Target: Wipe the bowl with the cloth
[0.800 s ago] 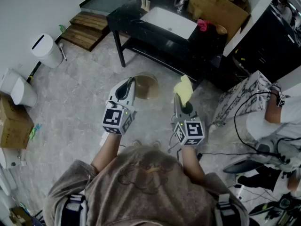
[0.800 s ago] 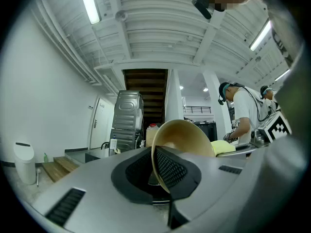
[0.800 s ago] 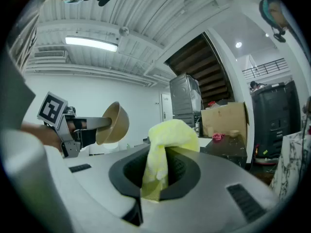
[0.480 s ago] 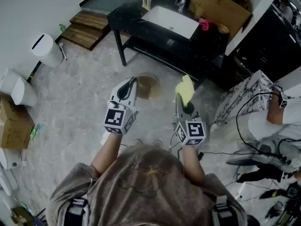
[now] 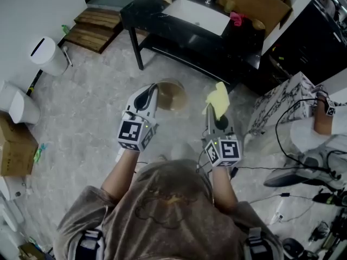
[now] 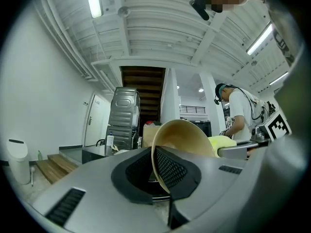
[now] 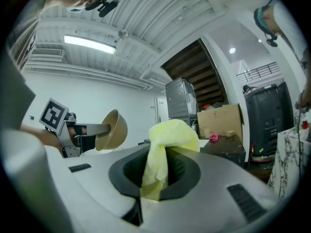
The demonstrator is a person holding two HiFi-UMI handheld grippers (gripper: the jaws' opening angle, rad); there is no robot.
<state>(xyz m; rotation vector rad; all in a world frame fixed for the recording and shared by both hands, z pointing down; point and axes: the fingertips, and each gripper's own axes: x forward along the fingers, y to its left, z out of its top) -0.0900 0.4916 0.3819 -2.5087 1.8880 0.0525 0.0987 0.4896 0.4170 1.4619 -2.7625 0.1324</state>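
A tan bowl hangs in the air in front of the person, its rim pinched by my left gripper, which is shut on it. In the left gripper view the bowl stands on edge between the jaws, with its hollow side facing right. My right gripper is shut on a yellow cloth that sticks up out of its jaws. The cloth bunches over the jaws in the right gripper view, where the bowl shows to the left, apart from the cloth.
A black table with a white tray stands ahead on the stone floor. A wooden board leans at the back right. A white bin is at the left. Another person and cables lie at the right.
Both grippers have shifted slightly, the right one and its cloth moving a little right and away from the bowl. The grips have not changed.
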